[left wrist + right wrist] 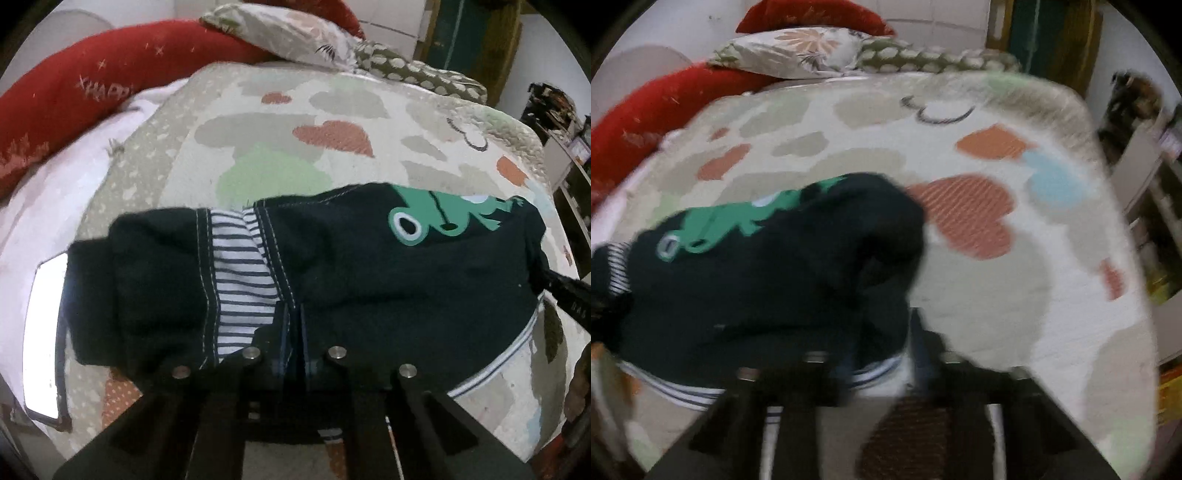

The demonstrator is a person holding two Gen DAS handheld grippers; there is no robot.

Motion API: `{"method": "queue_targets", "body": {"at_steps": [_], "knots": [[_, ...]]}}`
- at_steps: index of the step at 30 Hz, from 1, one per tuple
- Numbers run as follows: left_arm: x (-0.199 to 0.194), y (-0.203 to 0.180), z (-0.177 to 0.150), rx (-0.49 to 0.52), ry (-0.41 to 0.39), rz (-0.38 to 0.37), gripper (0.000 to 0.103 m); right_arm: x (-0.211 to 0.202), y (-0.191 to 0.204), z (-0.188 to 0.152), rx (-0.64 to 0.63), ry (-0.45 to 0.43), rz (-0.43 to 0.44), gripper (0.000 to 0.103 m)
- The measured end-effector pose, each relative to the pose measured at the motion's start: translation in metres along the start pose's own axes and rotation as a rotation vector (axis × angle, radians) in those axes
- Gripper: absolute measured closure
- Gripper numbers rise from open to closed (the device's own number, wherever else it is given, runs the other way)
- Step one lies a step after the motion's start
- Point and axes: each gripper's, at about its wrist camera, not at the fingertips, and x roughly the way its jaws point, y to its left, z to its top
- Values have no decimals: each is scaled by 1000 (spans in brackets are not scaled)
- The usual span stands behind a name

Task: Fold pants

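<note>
Small dark navy pants (369, 266) with a green frog print (436, 218) and striped lining lie folded across the patterned quilt. My left gripper (293, 332) is shut on the near edge of the pants beside the striped panel. In the blurred right wrist view the pants (757, 288) fill the left half. My right gripper (882, 343) is closed to a narrow gap with the pants' right end between its fingers. The right gripper's tip also shows in the left wrist view (569, 295) at the pants' right end.
The quilt (332, 110) with hearts and clouds covers the bed. A long red cushion (74, 96) and a floral pillow (288, 33) lie at the back. A white sheet (40, 221) is at the left. Shelves (569, 155) stand beyond the bed's right edge.
</note>
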Motion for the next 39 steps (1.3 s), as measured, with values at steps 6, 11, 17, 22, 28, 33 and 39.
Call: {"method": "queue_targets", "body": {"at_steps": [6,11,17,22,28,33,39], "knots": [[-31,10,6,-40,-49,-61,101,-33,3,2,-12,-72,31,92],[-42,13,22,-56,-76,-75,101,-58,5,17,-1,-116,72,92],[-56,23,34,-97,-100,-102,101,-78,1,26,31,-126,113,92],[-63,25,45,-106,-119,-104,101,-91,0,24,39,-135,148,92],[-26,35,108,-126,-76,-42,101,-73,12,77,51,-133,160,92],[9,48,170,-167,-81,63,101,-29,20,141,114,-147,129,84],[-10,67,182,-192,-135,-14,83,-9,19,172,95,-153,53,63]]}}
